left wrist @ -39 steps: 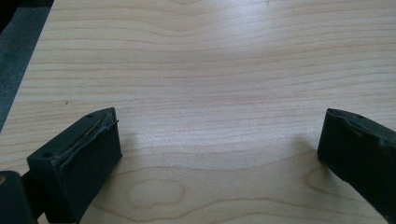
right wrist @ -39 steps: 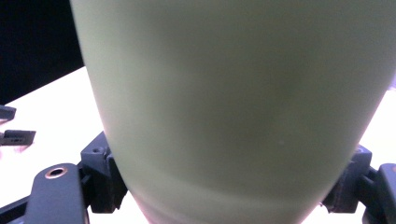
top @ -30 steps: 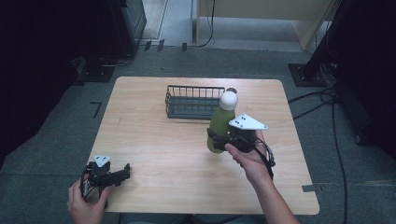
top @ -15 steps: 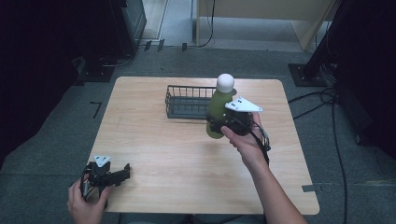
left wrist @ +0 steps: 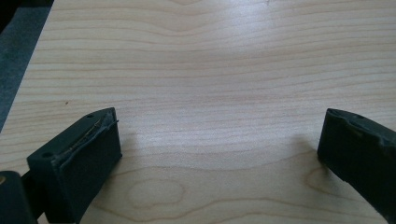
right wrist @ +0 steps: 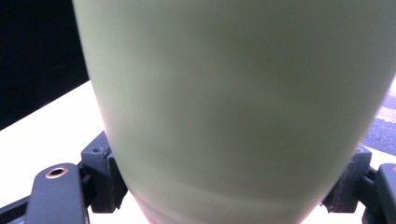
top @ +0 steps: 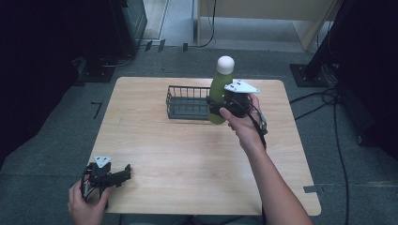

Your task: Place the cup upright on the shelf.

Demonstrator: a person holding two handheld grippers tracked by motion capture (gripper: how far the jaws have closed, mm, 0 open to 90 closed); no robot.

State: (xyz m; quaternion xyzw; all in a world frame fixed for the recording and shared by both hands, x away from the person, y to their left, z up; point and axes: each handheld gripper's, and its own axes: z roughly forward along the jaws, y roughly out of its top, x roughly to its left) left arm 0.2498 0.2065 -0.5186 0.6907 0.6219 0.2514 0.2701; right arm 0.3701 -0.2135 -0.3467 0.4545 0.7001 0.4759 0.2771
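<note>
The left gripper [top: 123, 174] rested at the table's [top: 187, 154] near left corner, jaws wide apart and empty. The wire basket [top: 187, 101] stood near the far edge. The right gripper [top: 224, 104] clamped the green bottle [top: 219, 93] upright, hiding its base and the basket's right end. No label was legible.

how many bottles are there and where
1: a green bottle with a white cap, upright, gripped low by the right tool at the right end of the wire basket.
</note>
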